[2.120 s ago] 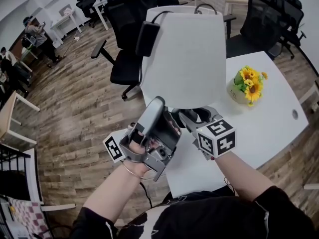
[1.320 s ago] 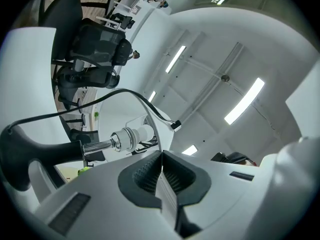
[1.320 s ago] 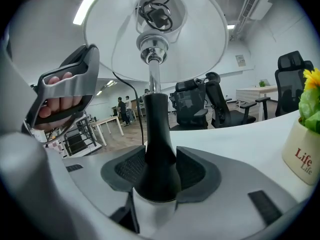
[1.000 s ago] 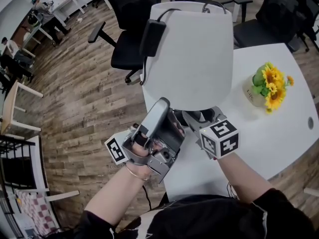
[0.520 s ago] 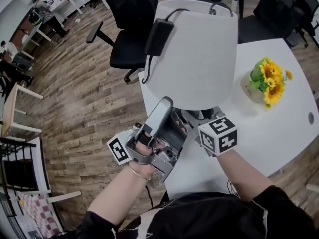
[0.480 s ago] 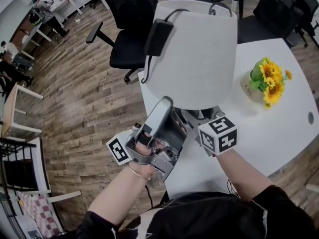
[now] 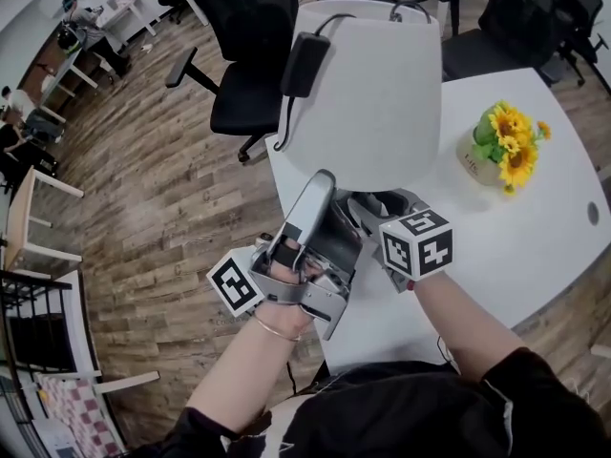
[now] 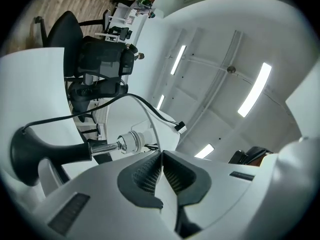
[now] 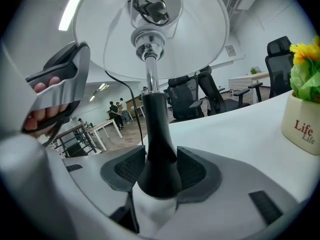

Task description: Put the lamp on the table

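Clamping the flared black stem of a white-shaded table lamp [image 9: 150, 39], the right gripper [image 9: 161, 170] shows both ribbed dark fingers [image 9: 127, 170] pressed against the smooth stem in the right gripper view. Its grey body cuts off everything below the stem, so whether the lamp's base touches the white counter [image 9: 235, 129] behind it cannot be told. One chrome rod [image 9: 149, 81] rises from the stem into the open underside of the conical shade [image 9: 200, 29]. One cream pot [image 9: 302, 126] of yellow flowers stands on the counter, cropped by the right edge.

In the left gripper view, the left gripper [image 8: 161, 170] has its two fingers drawn together on a thin white edge, seemingly the shade's lower rim seen edge-on. The lamp lies sideways in this picture: one trumpet-shaped stem, one rod, one white bulb socket [image 8: 132, 141] and one thin black cable [image 8: 145, 104] looping across.

In the head view, the broad matte shade hides both pairs of fingers, the stem and the base. The lamp is upright over the counter's near left corner, with both grippers under its rim. One black power adapter [image 7: 305, 63] hangs against the shade. The flower pot sits well apart to the right. At least three black office chairs [image 7: 243, 55] stand on the wood-plank floor [image 7: 143, 208], some cut off at the top.
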A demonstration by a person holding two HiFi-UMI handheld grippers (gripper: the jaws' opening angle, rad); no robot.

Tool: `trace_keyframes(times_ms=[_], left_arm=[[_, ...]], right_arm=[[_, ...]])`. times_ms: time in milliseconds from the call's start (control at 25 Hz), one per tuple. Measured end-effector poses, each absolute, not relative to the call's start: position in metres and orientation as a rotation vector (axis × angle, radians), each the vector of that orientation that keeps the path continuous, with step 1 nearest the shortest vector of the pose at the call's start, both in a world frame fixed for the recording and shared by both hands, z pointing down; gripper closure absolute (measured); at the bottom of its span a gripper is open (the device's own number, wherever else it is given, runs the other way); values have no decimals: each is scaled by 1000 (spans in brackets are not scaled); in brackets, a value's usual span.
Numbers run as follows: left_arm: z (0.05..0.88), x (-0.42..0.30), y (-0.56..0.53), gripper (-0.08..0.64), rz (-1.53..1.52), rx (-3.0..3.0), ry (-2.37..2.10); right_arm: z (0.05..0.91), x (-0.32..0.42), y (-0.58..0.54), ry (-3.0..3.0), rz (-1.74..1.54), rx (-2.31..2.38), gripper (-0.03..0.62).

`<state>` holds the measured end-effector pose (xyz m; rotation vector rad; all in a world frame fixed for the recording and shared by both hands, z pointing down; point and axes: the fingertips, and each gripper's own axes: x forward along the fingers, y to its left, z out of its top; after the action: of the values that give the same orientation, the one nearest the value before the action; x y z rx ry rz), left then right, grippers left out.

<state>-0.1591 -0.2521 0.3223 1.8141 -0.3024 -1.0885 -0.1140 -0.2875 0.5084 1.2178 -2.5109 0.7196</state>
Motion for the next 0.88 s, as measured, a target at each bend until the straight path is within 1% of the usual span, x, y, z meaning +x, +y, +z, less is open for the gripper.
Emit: trace_keyframes(times_ms=[280,320,360,480,560,640,880], left_arm=[[327,-159,-249,540,-1052,1807,-335],[327,-159,-249,540,-1049,1802,-340],[328,-160,-249,540,-1049,1794,-346],[331,-159,-249,538,-1058,1781,-356],[332,-158,-250,538,-1058,1791,-360],[332,-158,-250,539,-1053,1811,-364],[332,-157,-248,540,-1045,1829,-372]], right_arm=[[475,-112,-258,-2567,741,1242,389],[466,-110,-253,-2585,752,1257,417],[458,-108,-249,-2602,759,1276,472],[436,-98,-235,-2619,738,1338,499],[423,-90,-226,-2609,683,1373,562],[412,-85,-215,-2609,661,1376,576],[378,-57,-183,-2598,660,1366,577]])
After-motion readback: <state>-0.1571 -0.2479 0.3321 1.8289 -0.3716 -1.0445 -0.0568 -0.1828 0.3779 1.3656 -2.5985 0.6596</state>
